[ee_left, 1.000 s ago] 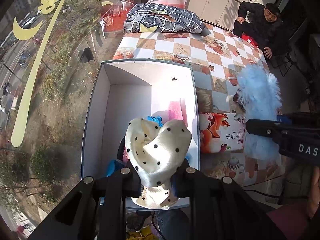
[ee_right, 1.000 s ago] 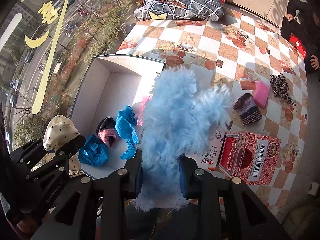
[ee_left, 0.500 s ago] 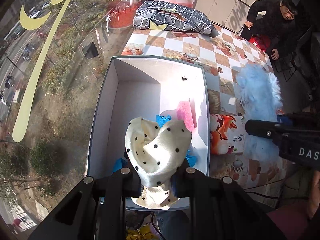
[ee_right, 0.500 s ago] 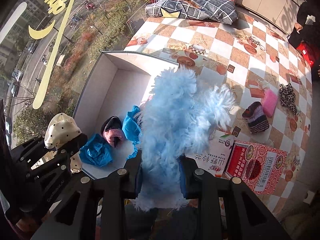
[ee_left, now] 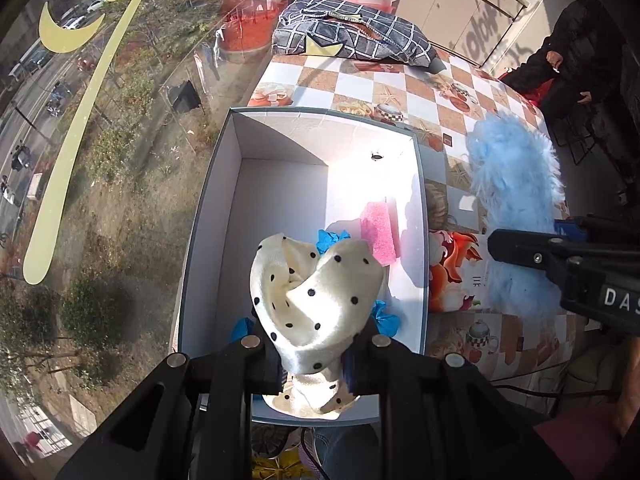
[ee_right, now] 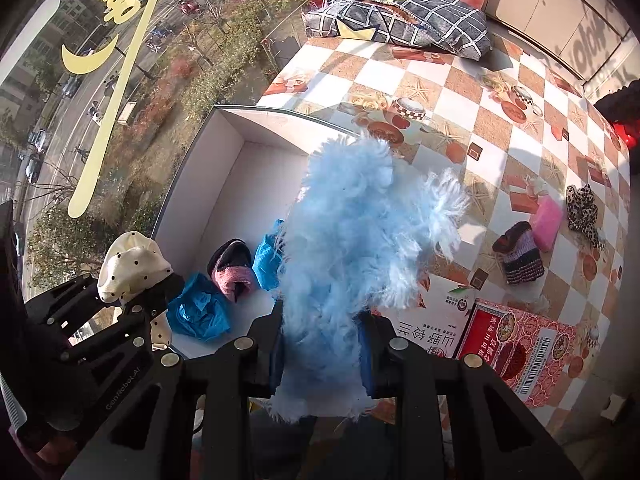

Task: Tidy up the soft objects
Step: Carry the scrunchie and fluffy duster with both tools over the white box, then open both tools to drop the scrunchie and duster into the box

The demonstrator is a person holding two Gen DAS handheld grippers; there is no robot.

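Note:
My left gripper is shut on a cream polka-dot cloth, held above the near end of an open white box. It shows in the right wrist view too. My right gripper is shut on a fluffy light-blue item, held over the box's right wall; it also shows in the left wrist view. In the box lie blue cloths, a pink and black sock and a pink sponge.
On the checkered table lie a striped knit item, a pink sponge, a leopard-print cloth, a red printed carton and a plaid cushion at the far end. A window runs along the left. A person sits at the far right.
Both grippers have moved forward along the box with their items still held. The box and table look nearer and larger in both views.

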